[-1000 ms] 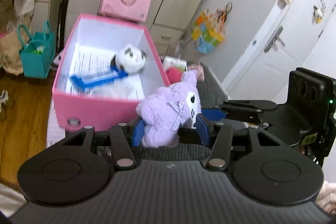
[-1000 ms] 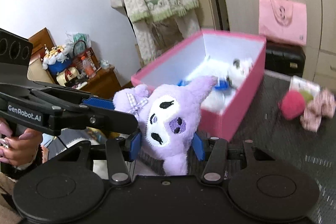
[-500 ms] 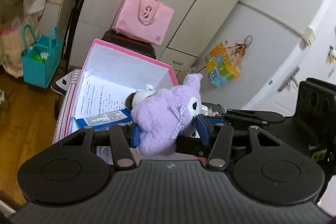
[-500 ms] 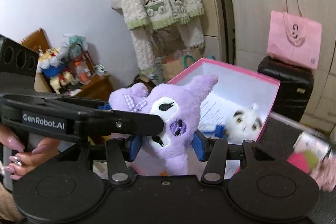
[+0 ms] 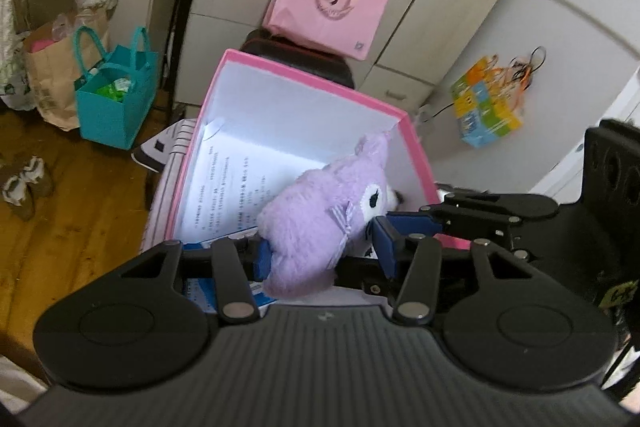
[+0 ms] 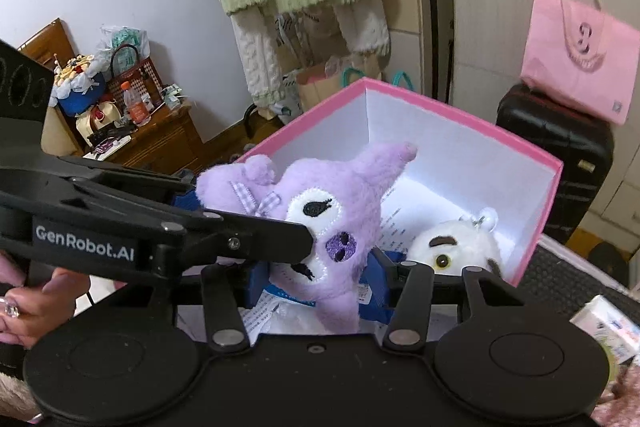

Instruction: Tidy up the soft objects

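Purple plush toy (image 6: 336,219) held over the pink box (image 5: 304,75)

Both grippers pinch it, left gripper (image 5: 324,251) fingers closing, right gripper (image 6: 316,281) at its lower body; its long axis tilts, ear pointing up-right, far.

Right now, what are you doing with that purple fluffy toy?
A person holds the purple plush toy between two hand-held grippers, the left gripper and the right gripper. The left one's jaws are closing on it. It hangs over the open pink box, where a white plush toy already lies on papers.
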The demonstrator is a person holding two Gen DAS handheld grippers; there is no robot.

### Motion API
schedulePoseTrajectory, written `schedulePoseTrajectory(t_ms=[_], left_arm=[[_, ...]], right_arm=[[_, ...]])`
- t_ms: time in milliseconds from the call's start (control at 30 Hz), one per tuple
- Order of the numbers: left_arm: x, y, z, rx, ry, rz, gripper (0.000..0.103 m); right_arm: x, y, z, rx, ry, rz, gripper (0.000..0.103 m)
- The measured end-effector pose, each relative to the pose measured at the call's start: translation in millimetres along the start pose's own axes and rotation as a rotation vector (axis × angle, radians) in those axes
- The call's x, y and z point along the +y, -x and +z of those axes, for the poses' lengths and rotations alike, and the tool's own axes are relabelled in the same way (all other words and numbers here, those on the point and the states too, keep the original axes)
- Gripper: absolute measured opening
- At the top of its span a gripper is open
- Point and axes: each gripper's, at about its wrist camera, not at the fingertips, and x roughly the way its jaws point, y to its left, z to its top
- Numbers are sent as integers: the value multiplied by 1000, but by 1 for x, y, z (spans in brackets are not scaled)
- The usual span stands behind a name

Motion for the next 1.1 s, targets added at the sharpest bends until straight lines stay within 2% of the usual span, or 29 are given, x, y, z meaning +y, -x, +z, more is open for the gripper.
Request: schedulePoseTrajectory(t_ms=[167,233,333,433,533,667,767,1033,1100], left_arm=[[-1,-4,-10,2,-31,26,49],[-7,-2,-10,-28,-67,74,51],[-22,11,-14,-112,-134,200,58],[-34,29,-19,-178,-188,257,62],[-38,50,-20,-191,-178,228,63],[-49,77,-27,-224,-208,216,67],[-57,94,-35,-218,-220,177,67],[-88,134,-57,-103,-277,-1,67],[-97,142,-63,-79,-296,-20,67]], right_arm=[[3,-15,-6,73,28,-46,56],[6,-18,-7,75,53,-67,56],[8,-18,-7,75,70,-130,58],[7,-10,-10,69,61,-127,58],[12,10,-15,24,63,-101,59],[21,46,-26,-54,65,-105,59],[24,76,-38,-106,60,-113,59],[33,157,-79,-197,53,-132,59],[36,177,-92,-216,61,-136,59]])
